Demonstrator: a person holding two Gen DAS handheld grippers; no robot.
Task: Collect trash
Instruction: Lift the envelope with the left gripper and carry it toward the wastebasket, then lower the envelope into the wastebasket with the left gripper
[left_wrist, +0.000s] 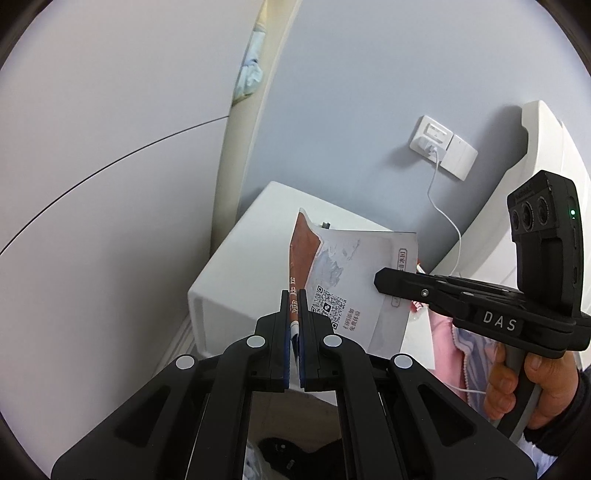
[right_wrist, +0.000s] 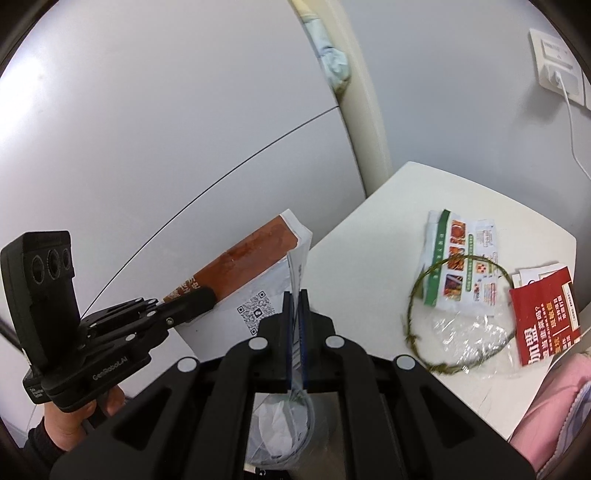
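A white leaflet (left_wrist: 354, 266) with a red-brown picture and a QR code hangs in the air over the near corner of a white bedside table (left_wrist: 240, 266). My left gripper (left_wrist: 294, 299) is shut on its left edge. My right gripper (left_wrist: 382, 280) is shut on the opposite edge. In the right wrist view the leaflet (right_wrist: 251, 254) runs between the right gripper (right_wrist: 294, 299) and the left gripper (right_wrist: 207, 295). On the table (right_wrist: 369, 258) lie a green-and-white leaflet (right_wrist: 461, 266), a red leaflet (right_wrist: 543, 314), clear plastic wrap (right_wrist: 469, 332) and a green wire ring (right_wrist: 413, 314).
A clear bag holding white paper (right_wrist: 277, 421) shows below, between the gripper arms. A wall socket (left_wrist: 439, 147) with a white cable (left_wrist: 447, 221) is behind the table. Pink bedding (right_wrist: 561, 398) lies on the right, and a pale wall (right_wrist: 147, 147) on the left.
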